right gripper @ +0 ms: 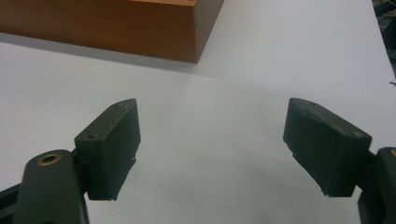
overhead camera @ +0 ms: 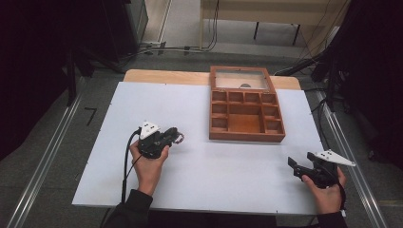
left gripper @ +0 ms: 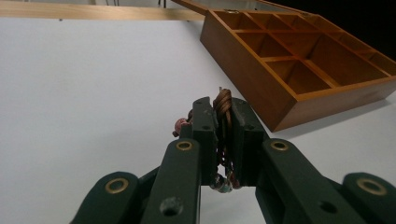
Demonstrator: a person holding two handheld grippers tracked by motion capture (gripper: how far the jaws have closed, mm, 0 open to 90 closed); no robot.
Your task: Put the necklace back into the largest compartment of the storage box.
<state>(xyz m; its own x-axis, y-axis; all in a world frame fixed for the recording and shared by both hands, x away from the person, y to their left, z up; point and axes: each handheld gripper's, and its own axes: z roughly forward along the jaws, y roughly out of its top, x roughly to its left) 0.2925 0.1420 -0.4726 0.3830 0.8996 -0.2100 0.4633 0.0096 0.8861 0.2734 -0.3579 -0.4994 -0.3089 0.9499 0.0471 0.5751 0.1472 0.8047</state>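
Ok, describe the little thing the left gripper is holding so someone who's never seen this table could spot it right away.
Start at the white table and the open wooden compartment box on its far right side. Nearer the person and left of that box, the left gripper is shut on a beaded bracelet. It is the sole small item there: coppery-brown coils and reddish beads pinched between black jaws, whereas the right gripper is open.

Lab-type recording space: white table (overhead camera: 190, 175), black curtains (overhead camera: 43, 57), floor cables (overhead camera: 190, 49), floor rails (overhead camera: 45, 161).
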